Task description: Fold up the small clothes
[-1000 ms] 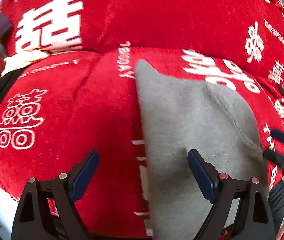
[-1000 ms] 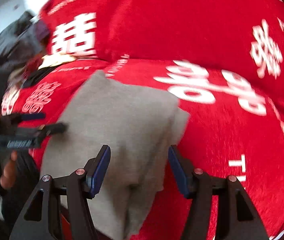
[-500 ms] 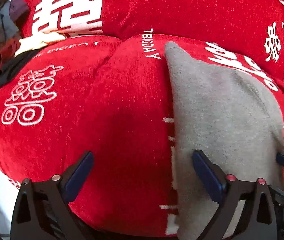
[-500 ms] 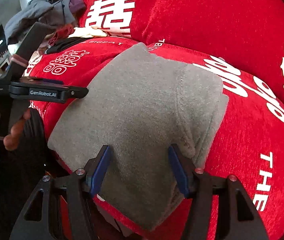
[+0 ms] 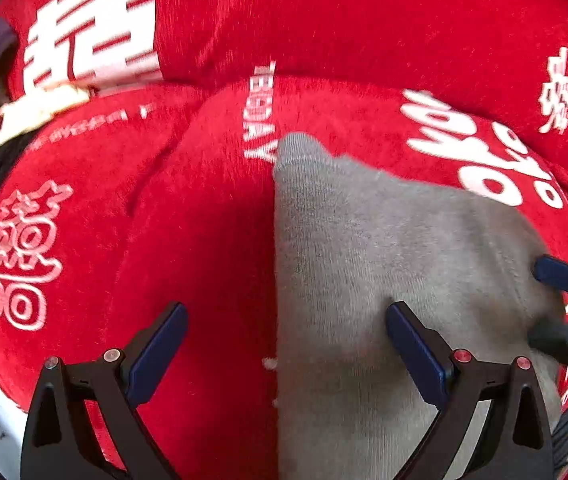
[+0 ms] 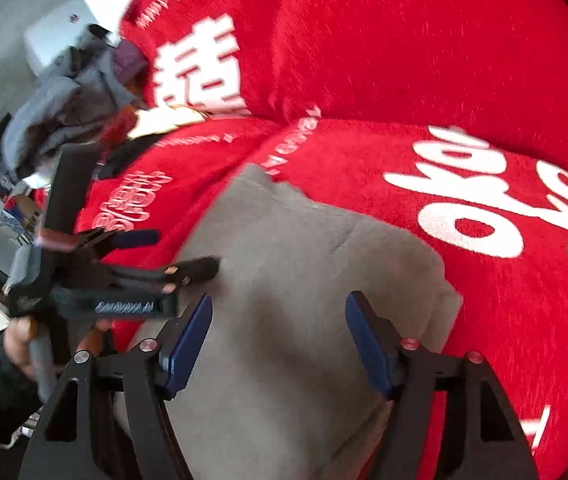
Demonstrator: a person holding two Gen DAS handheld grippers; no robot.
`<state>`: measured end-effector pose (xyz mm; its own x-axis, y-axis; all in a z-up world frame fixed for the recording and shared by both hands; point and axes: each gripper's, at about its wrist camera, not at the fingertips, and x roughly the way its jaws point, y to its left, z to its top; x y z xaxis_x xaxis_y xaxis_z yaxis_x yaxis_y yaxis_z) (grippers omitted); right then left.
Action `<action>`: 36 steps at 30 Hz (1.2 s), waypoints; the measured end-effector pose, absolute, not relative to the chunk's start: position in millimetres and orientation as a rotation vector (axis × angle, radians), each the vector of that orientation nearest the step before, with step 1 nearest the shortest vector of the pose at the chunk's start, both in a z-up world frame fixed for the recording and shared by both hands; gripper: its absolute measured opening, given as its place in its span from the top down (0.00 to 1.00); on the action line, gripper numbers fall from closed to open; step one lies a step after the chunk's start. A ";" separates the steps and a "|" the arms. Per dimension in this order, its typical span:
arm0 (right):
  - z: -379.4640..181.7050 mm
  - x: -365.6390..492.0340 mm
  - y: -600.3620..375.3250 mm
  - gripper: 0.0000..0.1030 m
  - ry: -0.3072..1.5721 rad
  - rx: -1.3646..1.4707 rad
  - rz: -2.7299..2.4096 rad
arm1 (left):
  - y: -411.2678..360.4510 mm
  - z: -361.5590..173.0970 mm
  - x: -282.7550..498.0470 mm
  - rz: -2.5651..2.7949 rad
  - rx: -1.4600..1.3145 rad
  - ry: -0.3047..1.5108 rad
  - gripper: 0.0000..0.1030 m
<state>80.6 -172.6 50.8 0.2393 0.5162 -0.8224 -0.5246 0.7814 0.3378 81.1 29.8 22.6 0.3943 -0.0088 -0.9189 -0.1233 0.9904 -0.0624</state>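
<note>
One grey garment [image 5: 396,264], two claws [image 5: 284,344] [image 6: 278,336], both open-jawed.

The red cushion cover [image 5: 188,240] left of the grey garment [image 5: 384,264] lies bare and offers open passage. At the far left, a pile of loose clothes [image 6: 72,120] occupies the cushion end. Both the left gripper [image 6: 180,250] and right gripper [image 6: 280,340], jaws spread, crowd the garment's near edge.
</note>
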 end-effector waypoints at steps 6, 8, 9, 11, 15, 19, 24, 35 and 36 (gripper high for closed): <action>37.1 113.6 -209.1 0.31 1.169 0.140 0.642 | 28.5 27.9 73.2 0.069 -0.107 1.161 0.02; 45.8 112.4 -229.2 0.30 1.129 0.221 0.653 | 23.2 45.0 63.9 0.046 -0.098 1.141 0.03; 46.9 111.6 -237.4 0.30 1.126 0.232 0.649 | 17.4 53.9 58.9 0.021 -0.094 1.125 0.03; 42.3 113.5 -252.7 0.30 1.148 0.254 0.628 | -0.8 69.7 49.0 -0.041 -0.080 1.102 0.03; 27.9 120.0 -270.9 0.30 1.203 0.357 0.628 | -48.2 81.0 22.2 -0.175 0.014 1.068 0.03; 19.1 125.7 -266.9 0.30 1.226 0.418 0.675 | -74.1 73.0 9.1 -0.232 0.041 1.094 0.03; 14.1 132.9 -262.7 0.42 1.217 0.439 0.696 | -78.9 62.7 2.3 -0.269 -0.015 1.155 0.03; 52.4 138.0 -249.0 0.93 1.102 0.294 0.669 | -103.8 45.2 3.2 -0.284 0.002 1.227 0.03; 48.6 140.6 -246.2 0.93 1.121 0.263 0.655 | -106.7 43.3 3.1 -0.277 0.016 1.229 0.03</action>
<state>140.6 -246.2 48.6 0.2733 0.6064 -0.7467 -0.3524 0.7854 0.5089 3.1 -106.7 43.3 0.3057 -0.2005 -0.9308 0.2177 0.9664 -0.1367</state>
